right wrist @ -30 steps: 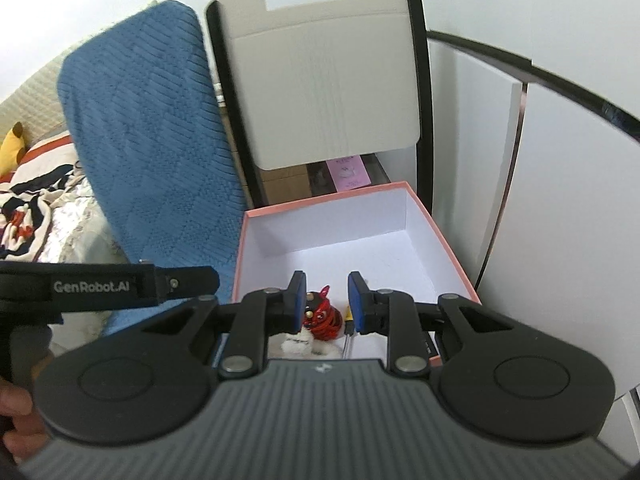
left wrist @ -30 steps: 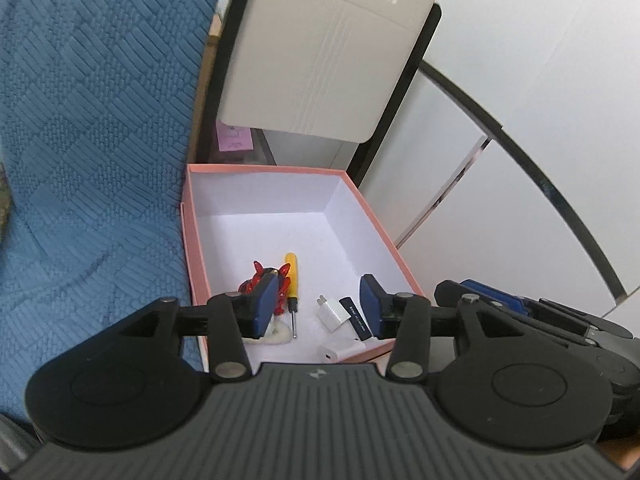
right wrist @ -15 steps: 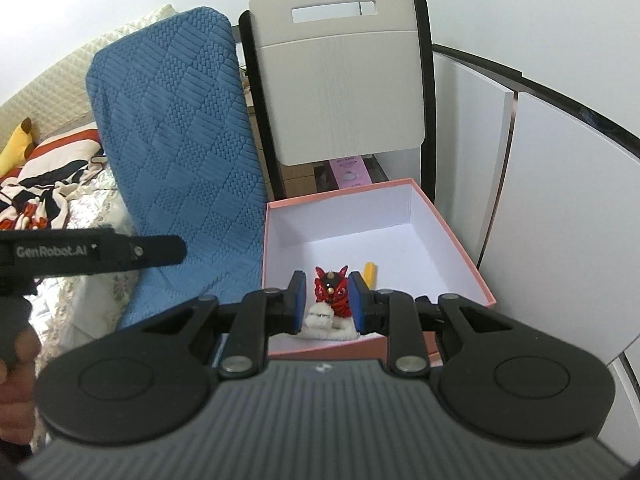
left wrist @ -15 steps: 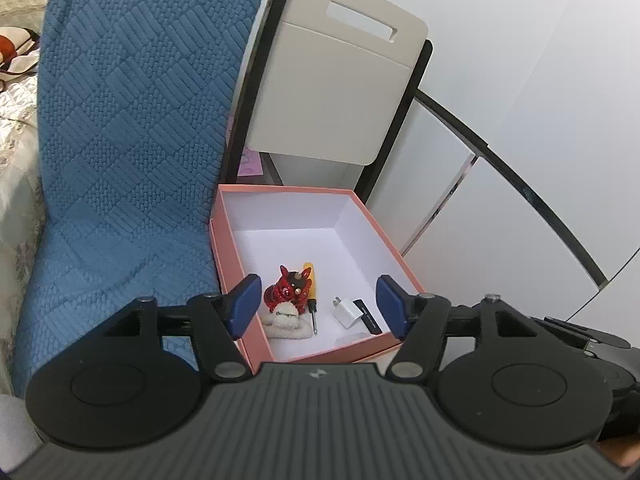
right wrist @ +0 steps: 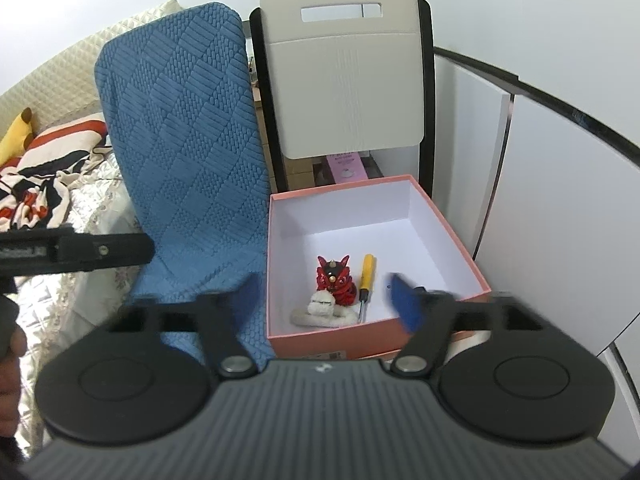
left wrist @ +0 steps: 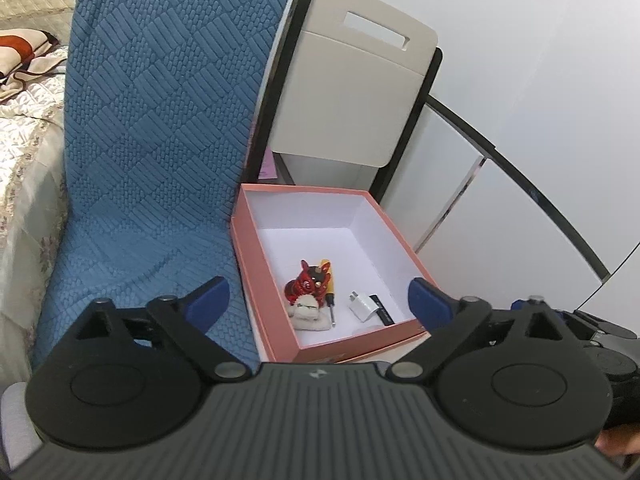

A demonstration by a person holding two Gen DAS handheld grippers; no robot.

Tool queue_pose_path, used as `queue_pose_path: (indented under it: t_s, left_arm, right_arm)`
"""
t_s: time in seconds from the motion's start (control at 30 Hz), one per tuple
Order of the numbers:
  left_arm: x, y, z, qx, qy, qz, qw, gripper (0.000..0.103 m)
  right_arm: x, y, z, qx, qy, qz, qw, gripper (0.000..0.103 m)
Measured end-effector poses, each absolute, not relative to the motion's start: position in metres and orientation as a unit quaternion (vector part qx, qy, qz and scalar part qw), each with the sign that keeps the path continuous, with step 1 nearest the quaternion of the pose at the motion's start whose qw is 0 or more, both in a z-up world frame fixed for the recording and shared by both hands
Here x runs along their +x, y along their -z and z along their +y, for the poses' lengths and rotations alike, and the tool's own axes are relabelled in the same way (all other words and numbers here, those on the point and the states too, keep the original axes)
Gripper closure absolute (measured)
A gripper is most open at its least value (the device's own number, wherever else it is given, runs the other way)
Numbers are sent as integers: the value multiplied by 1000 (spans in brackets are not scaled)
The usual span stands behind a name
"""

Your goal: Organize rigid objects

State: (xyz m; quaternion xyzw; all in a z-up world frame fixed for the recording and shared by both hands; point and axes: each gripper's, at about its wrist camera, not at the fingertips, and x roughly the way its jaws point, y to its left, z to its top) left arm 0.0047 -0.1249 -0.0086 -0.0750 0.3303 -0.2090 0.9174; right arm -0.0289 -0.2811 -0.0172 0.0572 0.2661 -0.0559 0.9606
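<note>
**Holding clear of a filled box: both tools empty**

Item 1, pink box [left wrist: 267,280]: stands open on the surface, just beside the blue quilted cushion [left wrist: 160,120], so that loose items drop in from above.

Item 2, contents, grouped at the near end: red lion figurine [right wrist: 335,278] on its white base; yellow screwdriver [right wrist: 366,276] just beside it; white plug adapter [left wrist: 361,303]; a dark flat piece [left wrist: 380,307], possibly a USB stick, too small to tell.

Item 3, left gripper [left wrist: 318,298]: jaws just opened wide, nothing between them.

Item 4, right gripper [right wrist: 326,296]: jaws just sprung apart, blurred, nothing gripped; judged released and backed off.
</note>
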Motion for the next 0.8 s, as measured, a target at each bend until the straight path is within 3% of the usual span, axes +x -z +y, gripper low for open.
queue_pose_path:
  t_s: [0.8]
  left_arm:
    - [10, 17, -120, -61, 179, 344, 920, 2]
  right_arm:
    - [-23, 29, -276, 56, 66, 304, 949, 11]
